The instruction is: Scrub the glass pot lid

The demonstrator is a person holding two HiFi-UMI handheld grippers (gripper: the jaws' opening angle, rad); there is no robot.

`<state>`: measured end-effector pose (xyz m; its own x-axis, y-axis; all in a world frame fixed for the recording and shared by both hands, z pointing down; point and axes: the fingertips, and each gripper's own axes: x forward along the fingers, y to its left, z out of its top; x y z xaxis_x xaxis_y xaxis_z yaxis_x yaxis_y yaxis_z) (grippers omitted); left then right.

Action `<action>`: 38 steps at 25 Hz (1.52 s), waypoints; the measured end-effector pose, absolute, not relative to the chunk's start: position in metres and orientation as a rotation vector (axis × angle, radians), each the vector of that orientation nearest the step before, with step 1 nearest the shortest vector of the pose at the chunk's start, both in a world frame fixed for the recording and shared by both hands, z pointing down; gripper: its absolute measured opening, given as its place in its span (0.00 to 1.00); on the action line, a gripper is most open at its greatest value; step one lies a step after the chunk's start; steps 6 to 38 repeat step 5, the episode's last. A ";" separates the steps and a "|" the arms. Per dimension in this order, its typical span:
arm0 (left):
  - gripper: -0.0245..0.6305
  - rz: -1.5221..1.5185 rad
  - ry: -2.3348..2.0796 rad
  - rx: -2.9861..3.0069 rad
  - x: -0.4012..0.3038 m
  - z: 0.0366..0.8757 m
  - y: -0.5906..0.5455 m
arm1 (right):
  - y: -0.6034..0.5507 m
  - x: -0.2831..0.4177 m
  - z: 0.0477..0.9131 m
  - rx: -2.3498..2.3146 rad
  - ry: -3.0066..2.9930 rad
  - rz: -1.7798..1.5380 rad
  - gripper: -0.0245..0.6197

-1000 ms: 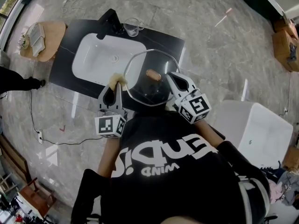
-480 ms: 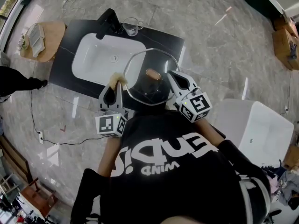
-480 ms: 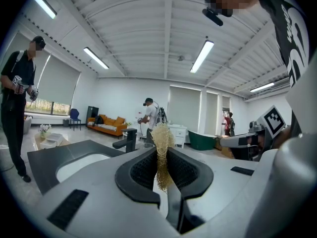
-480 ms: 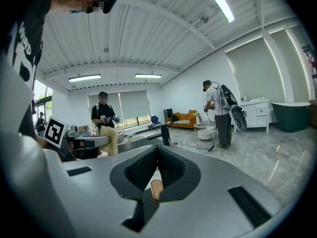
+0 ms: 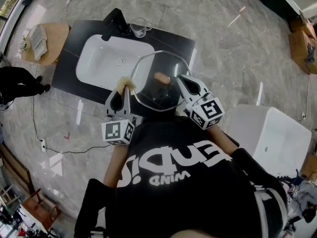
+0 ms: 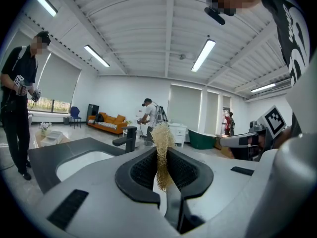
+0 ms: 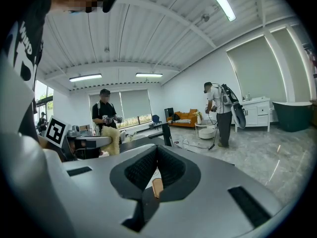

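We count two grippers, one lid and one scourer. The left gripper (image 6: 162,150) has its jaws clenched on the single golden mesh scourer (image 6: 159,133), which sticks up past the tips. The right gripper (image 7: 157,150) has its jaws pressed together on the right rim of the one glass pot lid (image 5: 157,94). It holds the lid tilted in the air over the near edge of the black counter (image 5: 67,73). The lid carries one brown knob (image 5: 162,78). The scourer sits just beside the lid's left rim; whether they touch we cannot tell.

Beyond them lie one white sink basin (image 5: 101,58), one black faucet (image 5: 113,24) and one clear glass (image 5: 140,29) beside the faucet. Two bystanders show plainly, one in black (image 7: 105,114) holding grippers and one with a backpack (image 7: 220,114). Farther figures are too small to count.

In the head view the lid's near edge is cut off by the person's black shirt (image 5: 173,182). In the right gripper view the glass hardly shows: only a pale sliver and the knob between the pads. In the left gripper view we cannot make the lid out.
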<state>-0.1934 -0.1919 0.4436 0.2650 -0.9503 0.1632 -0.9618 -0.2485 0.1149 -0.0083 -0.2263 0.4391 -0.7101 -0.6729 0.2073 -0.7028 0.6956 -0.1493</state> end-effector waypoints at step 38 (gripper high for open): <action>0.13 0.087 -1.789 2.333 -0.194 0.444 -0.192 | -0.226 -0.009 0.441 1.122 -2.758 0.331 0.06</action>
